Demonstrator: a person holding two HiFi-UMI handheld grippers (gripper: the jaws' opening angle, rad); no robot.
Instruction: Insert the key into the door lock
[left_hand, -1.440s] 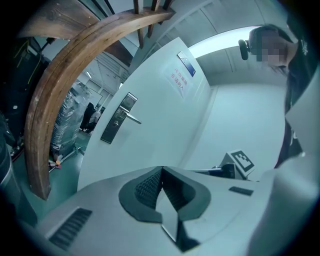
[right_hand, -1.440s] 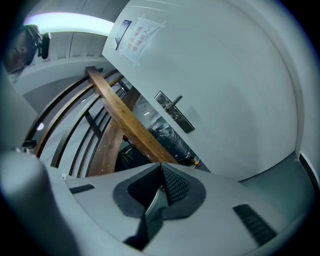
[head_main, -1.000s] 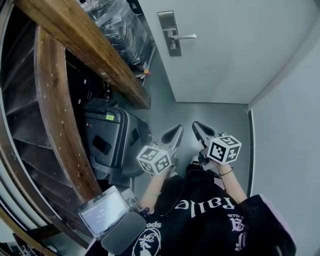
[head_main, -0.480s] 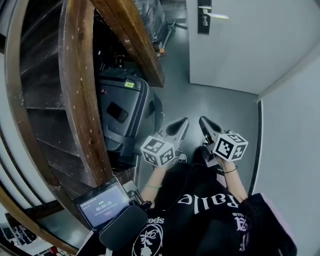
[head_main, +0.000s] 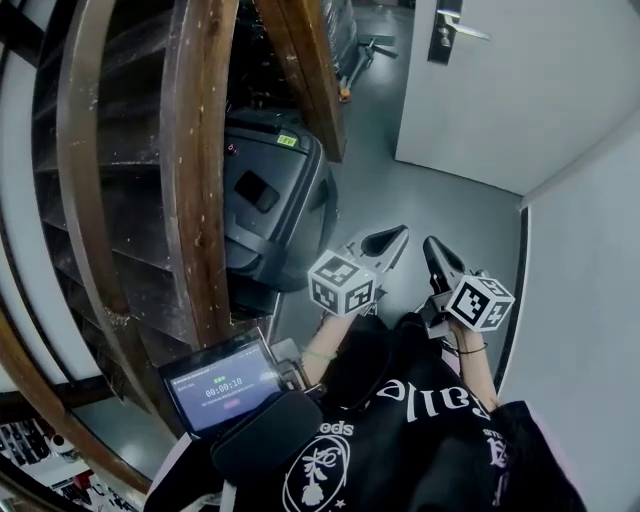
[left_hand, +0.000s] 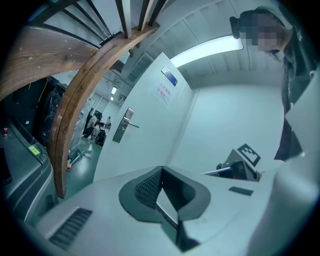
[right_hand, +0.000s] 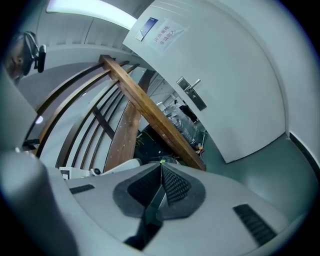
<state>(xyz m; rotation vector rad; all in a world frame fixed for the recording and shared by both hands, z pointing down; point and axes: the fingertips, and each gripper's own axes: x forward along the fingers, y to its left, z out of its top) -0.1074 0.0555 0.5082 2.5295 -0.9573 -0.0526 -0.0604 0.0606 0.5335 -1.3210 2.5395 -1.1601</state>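
Observation:
The grey door (head_main: 520, 90) stands closed at the top right of the head view, with its lock plate and lever handle (head_main: 447, 27) at the very top edge. No key shows in any view. My left gripper (head_main: 390, 238) and right gripper (head_main: 433, 250) are held side by side low over the floor, well short of the door. Both are shut, with nothing visible between their pads. The left gripper view shows the lever handle (left_hand: 127, 121) far off beyond its closed jaws (left_hand: 161, 171). The right gripper view has the handle (right_hand: 190, 92) above its closed jaws (right_hand: 161, 169).
A curved wooden stair stringer (head_main: 200, 170) and a straight wooden beam (head_main: 310, 70) fill the left side. A grey hard case (head_main: 275, 205) stands under them. A tablet (head_main: 222, 386) sits at the person's waist. A pale wall (head_main: 590, 300) closes the right side.
The head view has swung left, so the door and handle slid to the top right edge. Both grippers shifted slightly right in the frame and stayed shut.

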